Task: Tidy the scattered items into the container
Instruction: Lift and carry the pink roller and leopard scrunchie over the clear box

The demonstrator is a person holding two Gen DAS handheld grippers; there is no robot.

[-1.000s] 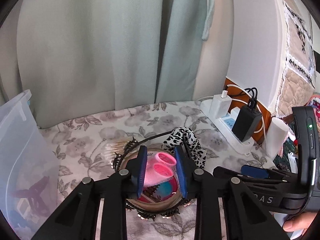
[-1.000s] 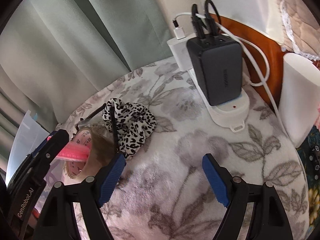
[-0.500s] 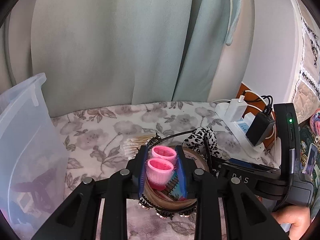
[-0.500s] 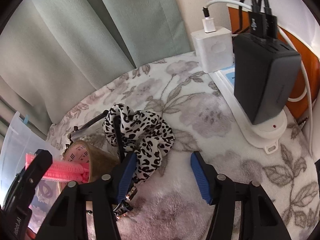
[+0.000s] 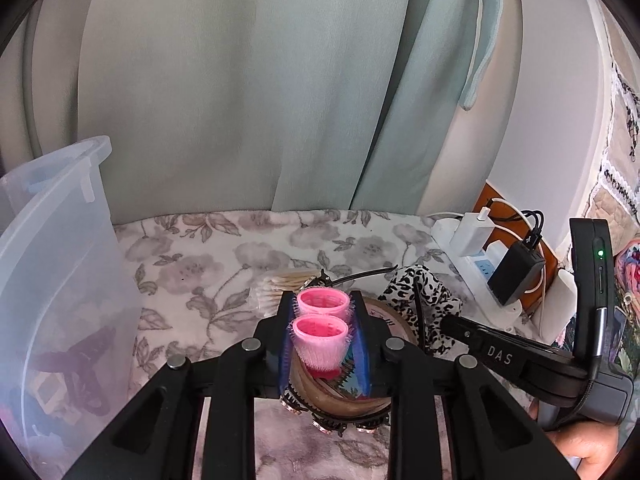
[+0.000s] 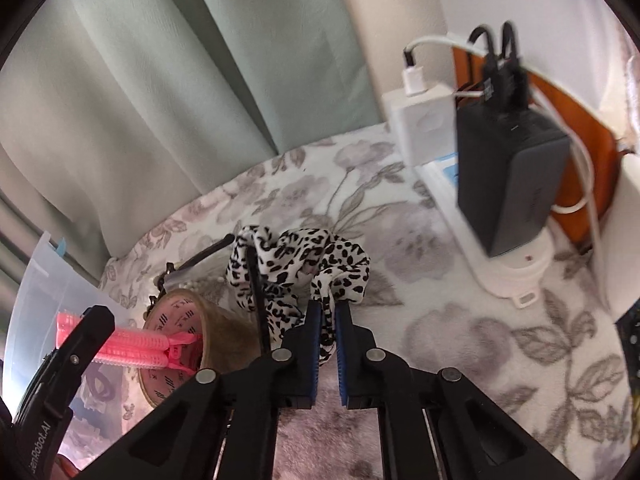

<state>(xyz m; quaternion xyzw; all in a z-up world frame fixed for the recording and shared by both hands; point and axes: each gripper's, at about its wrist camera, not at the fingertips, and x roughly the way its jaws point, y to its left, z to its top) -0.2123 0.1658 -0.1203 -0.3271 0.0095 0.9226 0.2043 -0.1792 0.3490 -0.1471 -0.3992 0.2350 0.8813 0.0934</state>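
My left gripper (image 5: 322, 307) is shut on a pair of pink hair rollers (image 5: 320, 330), held above a round brown tape roll (image 5: 384, 316). The right wrist view shows the same rollers (image 6: 132, 350) sticking out sideways from the left gripper. My right gripper (image 6: 325, 314) is shut on the near edge of a leopard-print scrunchie (image 6: 304, 260), which lies on the floral cloth (image 6: 460, 328). The scrunchie (image 5: 424, 296) lies right of the rollers. The translucent plastic container (image 5: 60, 280) stands at the left with dark items inside.
A pack of cotton swabs (image 5: 276, 286) and a thin black headband (image 5: 360, 274) lie behind the tape roll. A white power strip with a black charger (image 6: 508, 184) and a white charger (image 6: 424, 120) sits at the right. Green curtains hang behind. A hand (image 5: 580, 448) grips the right tool.
My left gripper has lifted the pink rollers and turned them upright. My right gripper moved left to the scrunchie and went from open to shut on its edge.
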